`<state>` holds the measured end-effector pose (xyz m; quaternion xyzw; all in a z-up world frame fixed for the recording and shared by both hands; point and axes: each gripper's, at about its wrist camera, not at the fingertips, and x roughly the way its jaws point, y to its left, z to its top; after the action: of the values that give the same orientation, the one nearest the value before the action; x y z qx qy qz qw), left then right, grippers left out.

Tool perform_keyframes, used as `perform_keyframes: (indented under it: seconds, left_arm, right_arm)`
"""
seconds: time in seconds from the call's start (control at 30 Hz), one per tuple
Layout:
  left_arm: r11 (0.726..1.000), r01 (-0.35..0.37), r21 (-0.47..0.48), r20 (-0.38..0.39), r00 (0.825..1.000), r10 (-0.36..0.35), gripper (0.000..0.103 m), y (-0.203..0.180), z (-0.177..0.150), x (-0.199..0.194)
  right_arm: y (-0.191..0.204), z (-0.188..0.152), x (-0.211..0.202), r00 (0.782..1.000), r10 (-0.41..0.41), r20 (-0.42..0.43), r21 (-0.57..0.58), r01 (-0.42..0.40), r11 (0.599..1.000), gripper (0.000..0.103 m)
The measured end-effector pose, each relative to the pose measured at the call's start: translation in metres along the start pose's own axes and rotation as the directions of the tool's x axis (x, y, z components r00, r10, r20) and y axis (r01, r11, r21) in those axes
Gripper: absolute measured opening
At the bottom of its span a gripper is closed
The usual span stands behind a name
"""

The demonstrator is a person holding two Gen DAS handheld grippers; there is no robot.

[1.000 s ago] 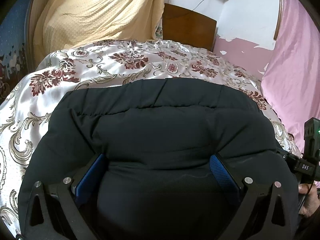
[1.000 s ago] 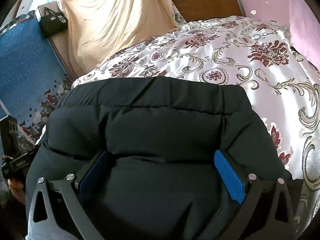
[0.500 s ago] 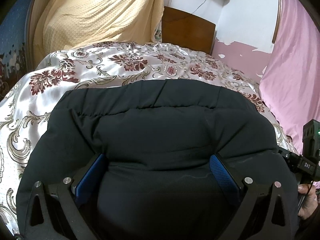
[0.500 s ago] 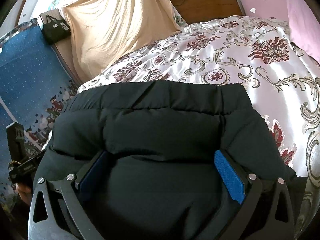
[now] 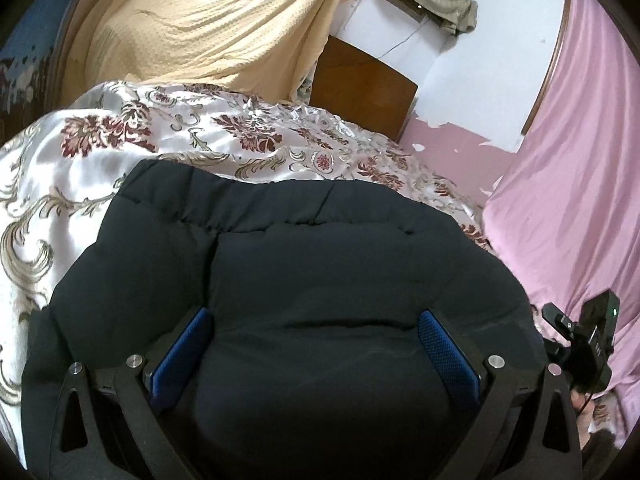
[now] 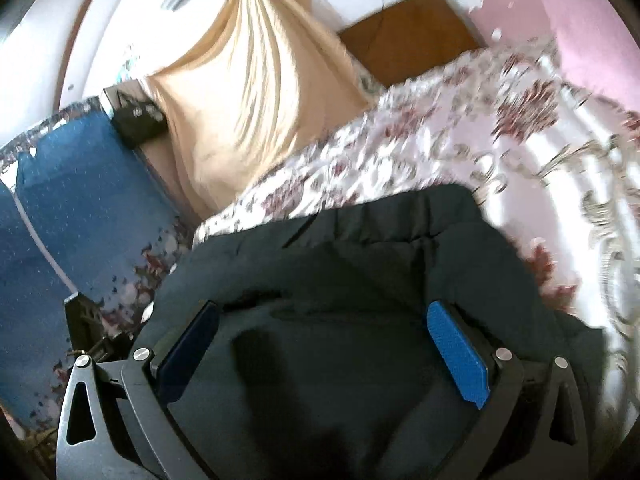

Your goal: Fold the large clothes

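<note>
Both tools spread wide: left tool (image 5: 314, 340) and right tool (image 6: 322, 336) each have the black padded jacket (image 5: 304, 280) bulging between their fingers, lying ahead across the floral bedspread (image 5: 120, 152).

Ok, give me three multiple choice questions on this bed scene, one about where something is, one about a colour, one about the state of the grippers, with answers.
1. Where does the black puffer jacket lie?
A. on the floral bedspread
B. on a chair
C. on the floor

2. What colour are the pads on the left gripper fingers?
A. red
B. blue
C. white

3. How do the right gripper fingers stand?
A. pressed together
B. spread wide with jacket fabric between them
C. holding a hanger

Answers:
1 A, floral cloth shows all around the jacket.
2 B, both pads show blue.
3 B, a wide gap filled with dark fabric separates them.
</note>
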<state>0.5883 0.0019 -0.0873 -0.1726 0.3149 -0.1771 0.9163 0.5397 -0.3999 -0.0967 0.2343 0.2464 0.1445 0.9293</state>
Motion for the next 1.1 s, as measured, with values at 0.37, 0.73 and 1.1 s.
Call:
perform_keyframes:
  seconds: [0.37,0.73,1.1]
  left_arm:
    - [0.991,-0.122,-0.049,-0.073,0.990,0.119,0.103,0.038,0.004,-0.070]
    - [0.987,-0.125,-0.104,-0.182,0.978,0.105,0.103,0.082,-0.032,-0.082]
    - [0.997,-0.027,-0.076,-0.144,0.989,0.016,0.103,0.086,-0.052,-0.079]
  right_arm:
    - [-0.011,-0.004,-0.069,1.000,-0.017,-0.008,0.059,0.018,0.998,0.102]
    - [0.002,-0.018,-0.058,0.976,-0.178,-0.128,-0.145,0.159,0.976,0.102]
    - [-0.011,-0.004,-0.058,0.954,-0.273,-0.128,-0.144,0.254,0.956,0.102]
